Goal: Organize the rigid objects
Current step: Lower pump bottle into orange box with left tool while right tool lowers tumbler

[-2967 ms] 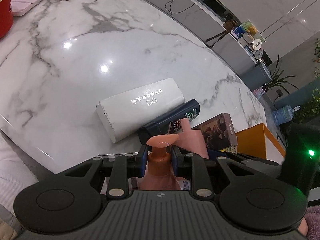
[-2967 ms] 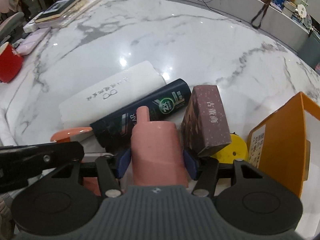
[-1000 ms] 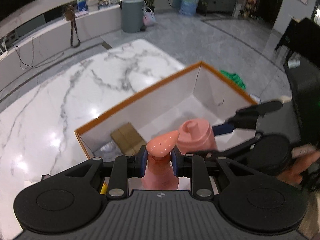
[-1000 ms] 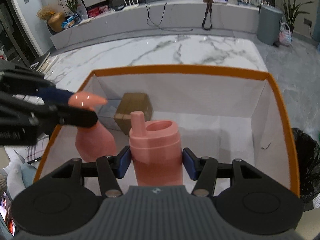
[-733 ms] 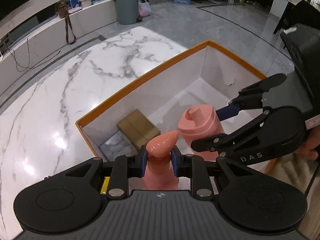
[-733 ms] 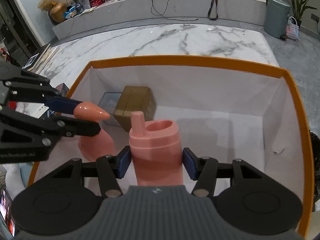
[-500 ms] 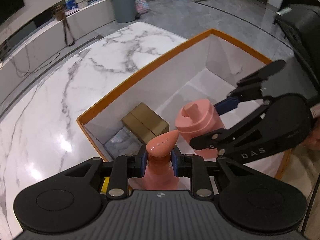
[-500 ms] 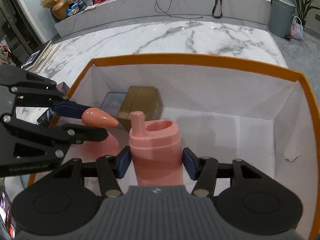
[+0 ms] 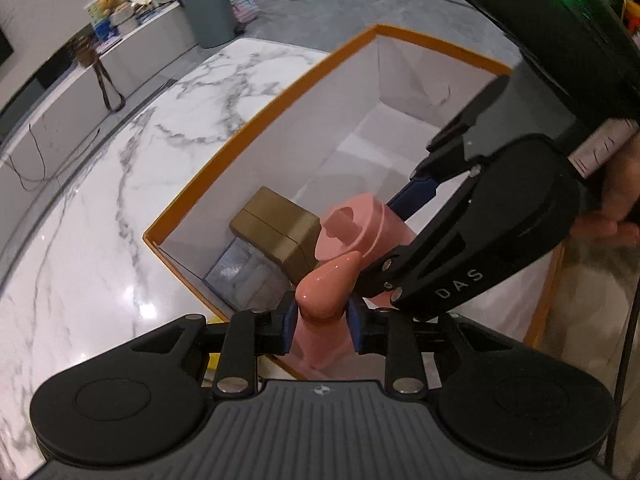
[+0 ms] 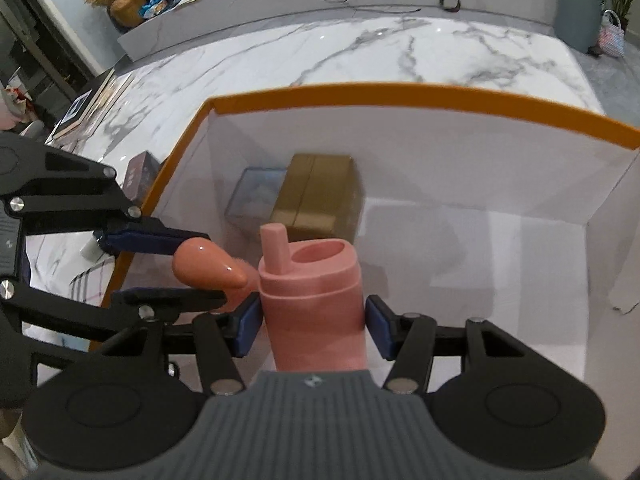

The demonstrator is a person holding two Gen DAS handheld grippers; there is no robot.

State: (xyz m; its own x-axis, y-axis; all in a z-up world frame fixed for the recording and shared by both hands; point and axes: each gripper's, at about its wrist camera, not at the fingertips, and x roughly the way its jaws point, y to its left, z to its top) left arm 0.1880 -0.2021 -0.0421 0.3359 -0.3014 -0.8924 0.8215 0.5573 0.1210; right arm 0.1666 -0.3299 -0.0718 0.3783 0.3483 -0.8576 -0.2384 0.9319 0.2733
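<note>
Both grippers reach down into an orange-rimmed white box. The neck of a peach pump bottle stands between the blue pads of my left gripper. Its jaws are opening and the pads are just off the neck. My right gripper is shut on a pink bottle with a spout cap, upright and right beside the pump bottle. Both bottles' bases are hidden.
A brown carton and a clear plastic case lie in the box's far corner. The box sits on a marble table. A dark patterned carton lies outside the box's left wall. A hand holds the right gripper.
Both grippers have sunk deeper into the box with their bottles. The left gripper has rolled, and its pads have eased apart around the pump neck. The right grip is unchanged.
</note>
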